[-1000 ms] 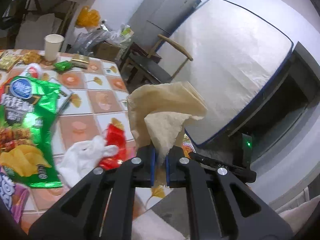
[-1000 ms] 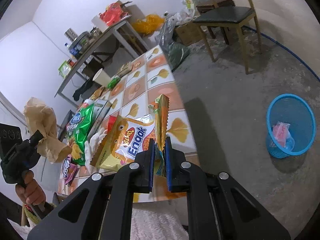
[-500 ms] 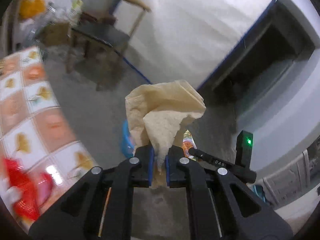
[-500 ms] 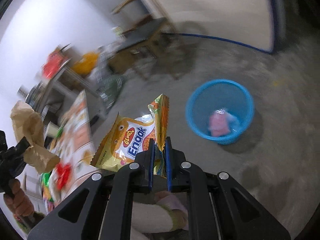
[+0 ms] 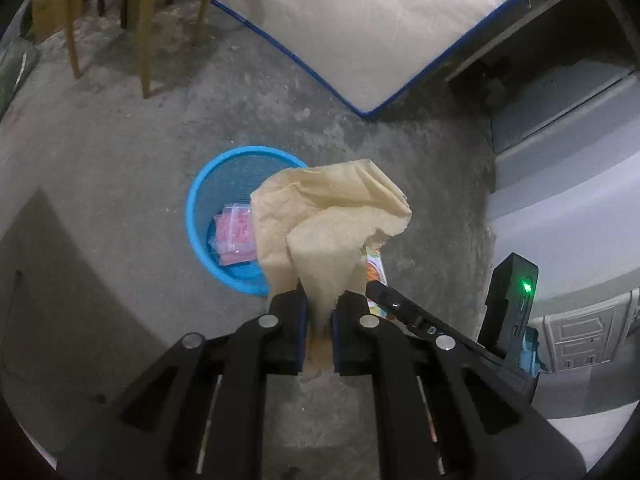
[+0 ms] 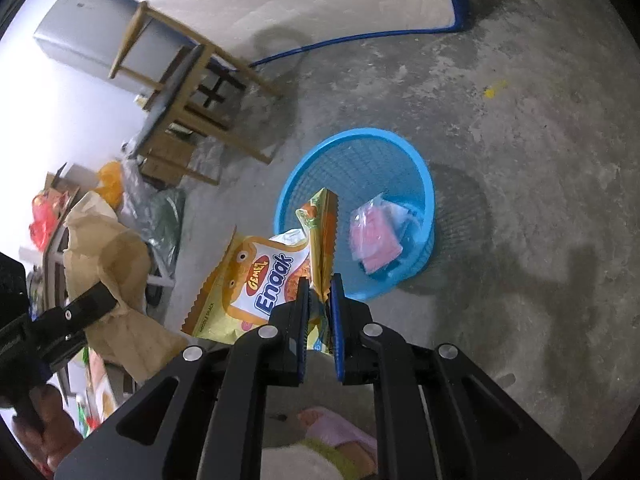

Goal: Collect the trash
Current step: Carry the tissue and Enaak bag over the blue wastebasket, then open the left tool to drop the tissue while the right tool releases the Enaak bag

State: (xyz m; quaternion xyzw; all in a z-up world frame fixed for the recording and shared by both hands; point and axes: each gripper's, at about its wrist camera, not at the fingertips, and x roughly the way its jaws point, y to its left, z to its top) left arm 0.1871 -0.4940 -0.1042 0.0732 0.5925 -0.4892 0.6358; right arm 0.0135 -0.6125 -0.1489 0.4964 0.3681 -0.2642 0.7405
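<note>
My left gripper points down at the floor with a crumpled brown paper standing up between its pads; the jaws are opening a little, and the paper still fills the gap. A blue mesh basket stands on the floor just beyond and left of it, with a pink packet inside. In the right wrist view my right gripper holds an orange and yellow Enaak snack wrapper by its edge, jaws opening slightly, close to the near rim of the basket. The brown paper hangs at the left.
A wooden chair stands beyond the basket, and a blue-edged mattress leans behind it. Bags and boxes are piled by the wall. A person's slippered foot is below my right gripper. Bare concrete floor surrounds the basket.
Both grippers have swung away from the tiled table and tipped down over the floor. The blue basket now sits close in front of them. Paper and wrapper stay between the jaws.
</note>
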